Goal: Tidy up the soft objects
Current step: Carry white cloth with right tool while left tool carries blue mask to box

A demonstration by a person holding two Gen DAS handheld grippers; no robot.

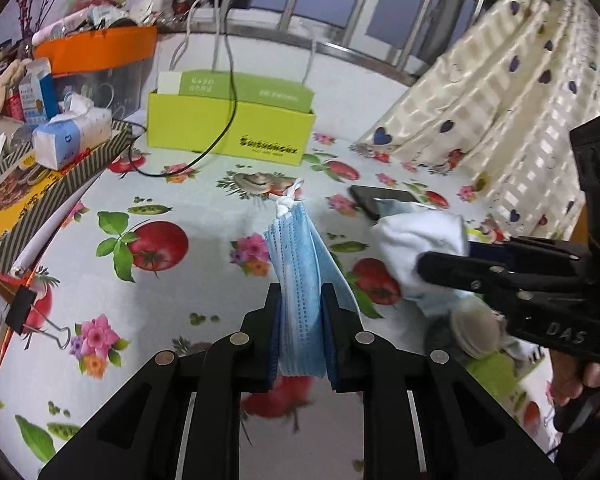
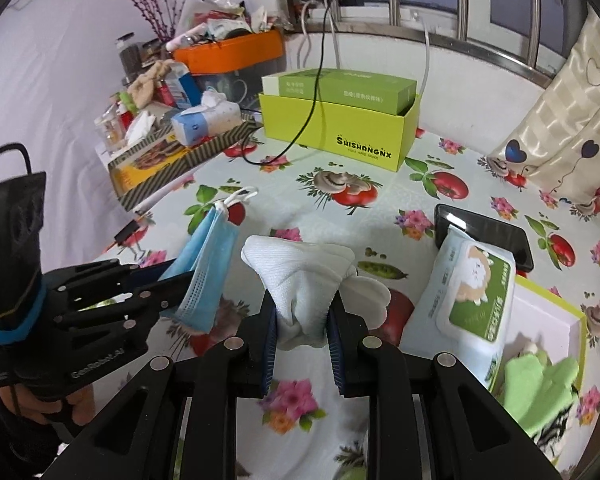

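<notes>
A folded blue face mask with knotted white ear loops sticks up between the pads of my left gripper, which is shut on it above the tablecloth. My right gripper is shut on a bunched white sock, also lifted off the table. In the left wrist view the right gripper comes in from the right with the white sock. The right wrist view has the left gripper at the left with the blue mask. A lime-green open box stands at the back of the table.
A black phone and a wet-wipes pack lie at the right, beside a shallow box lid holding green socks. A cluttered stack with a tissue pack and an orange tub fills the back left. A curtain hangs at right.
</notes>
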